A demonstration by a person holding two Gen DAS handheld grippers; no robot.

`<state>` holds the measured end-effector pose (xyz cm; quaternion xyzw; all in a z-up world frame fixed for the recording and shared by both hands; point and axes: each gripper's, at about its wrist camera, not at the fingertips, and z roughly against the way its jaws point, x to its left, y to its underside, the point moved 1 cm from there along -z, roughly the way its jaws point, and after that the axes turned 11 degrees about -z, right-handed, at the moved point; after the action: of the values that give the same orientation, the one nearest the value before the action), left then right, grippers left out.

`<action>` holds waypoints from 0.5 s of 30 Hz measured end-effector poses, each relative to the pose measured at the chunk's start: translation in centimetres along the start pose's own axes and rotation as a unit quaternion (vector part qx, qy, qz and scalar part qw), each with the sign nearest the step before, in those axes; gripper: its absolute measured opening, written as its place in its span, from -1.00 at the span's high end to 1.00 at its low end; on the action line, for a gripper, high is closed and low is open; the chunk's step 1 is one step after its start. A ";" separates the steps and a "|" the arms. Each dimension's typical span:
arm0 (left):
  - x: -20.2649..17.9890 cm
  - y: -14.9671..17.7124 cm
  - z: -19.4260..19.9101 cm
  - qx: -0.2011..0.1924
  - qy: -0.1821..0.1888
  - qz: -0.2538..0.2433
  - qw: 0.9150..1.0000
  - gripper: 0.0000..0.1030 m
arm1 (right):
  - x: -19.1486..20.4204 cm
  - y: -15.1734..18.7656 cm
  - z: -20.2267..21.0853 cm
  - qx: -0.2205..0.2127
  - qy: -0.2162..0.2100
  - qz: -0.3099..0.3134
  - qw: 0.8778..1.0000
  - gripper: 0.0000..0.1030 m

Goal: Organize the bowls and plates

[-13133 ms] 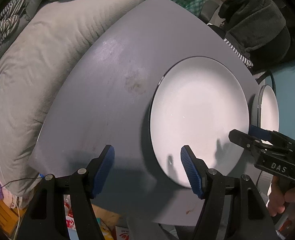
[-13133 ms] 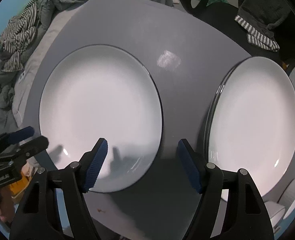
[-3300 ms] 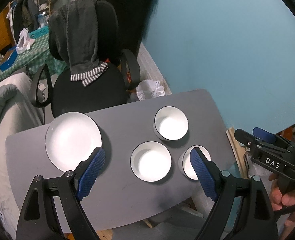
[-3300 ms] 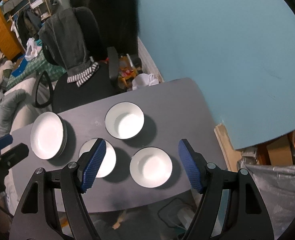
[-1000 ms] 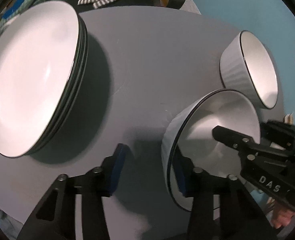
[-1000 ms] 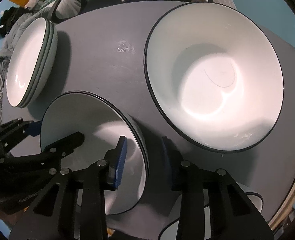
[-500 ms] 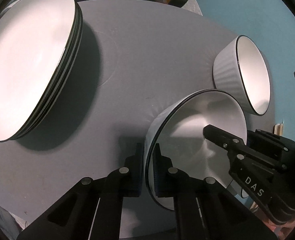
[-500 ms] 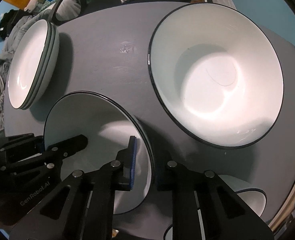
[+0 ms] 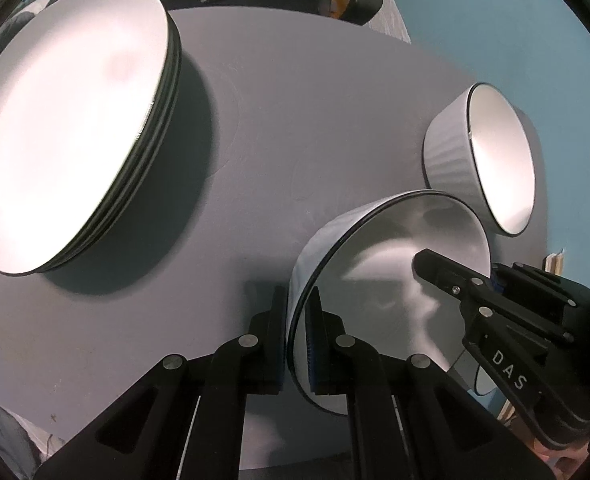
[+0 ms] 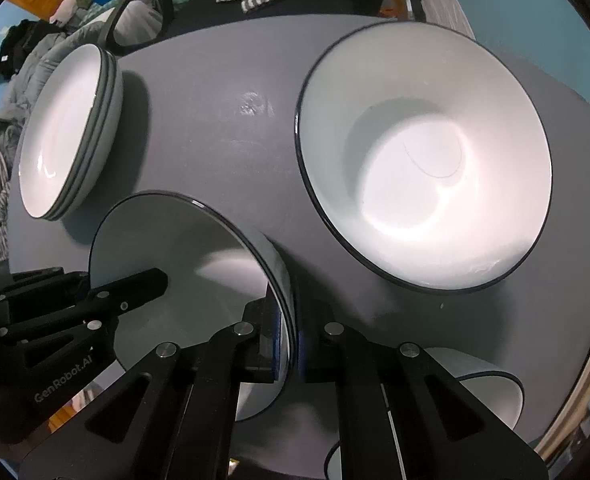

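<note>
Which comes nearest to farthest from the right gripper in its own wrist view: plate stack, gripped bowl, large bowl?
1. Gripped bowl, rim pinched in the right gripper.
2. Large bowl, ahead, to the right.
3. Plate stack, far left of the table.

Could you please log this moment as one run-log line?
left gripper: shut on bowl rim | right gripper: shut on same bowl's opposite rim | plates: stacked

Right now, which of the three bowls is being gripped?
The near-left bowl: the left gripper and right gripper pinch opposite sides of its rim. The big far bowl and the near-right bowl sit untouched.
</note>
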<state>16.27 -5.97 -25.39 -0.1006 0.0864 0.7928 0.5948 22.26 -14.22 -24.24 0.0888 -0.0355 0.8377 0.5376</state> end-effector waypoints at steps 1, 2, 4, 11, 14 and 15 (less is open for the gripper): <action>0.0 0.0 0.2 0.000 0.000 0.000 1.000 0.85 | 0.1 -0.1 0.1 0.000 0.001 -0.001 1.000 0.88; 0.1 0.0 0.3 -0.001 0.000 0.000 1.000 0.85 | 0.3 -0.2 0.0 0.000 0.002 -0.001 1.000 0.88; 0.0 -0.1 0.6 -0.003 -0.002 -0.003 1.000 0.85 | 0.5 -0.2 0.0 0.001 0.002 0.001 1.000 0.88; -0.5 -0.4 3.3 -0.022 -0.007 -0.017 1.000 0.86 | 0.6 -0.2 0.8 -0.003 0.004 -0.003 1.000 0.88; -1.0 -0.9 3.9 -0.032 -0.007 -0.024 0.999 0.85 | 0.6 -0.1 1.8 -0.010 0.005 -0.007 1.000 0.88; -1.1 -1.1 4.1 -0.037 -0.006 -0.025 0.999 0.85 | 0.5 -0.3 2.2 -0.012 0.004 -0.011 1.000 0.88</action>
<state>17.40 -5.60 -21.15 -0.1198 0.0509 0.7812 0.6105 22.53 -13.98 -21.98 0.0791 -0.0428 0.8318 0.5477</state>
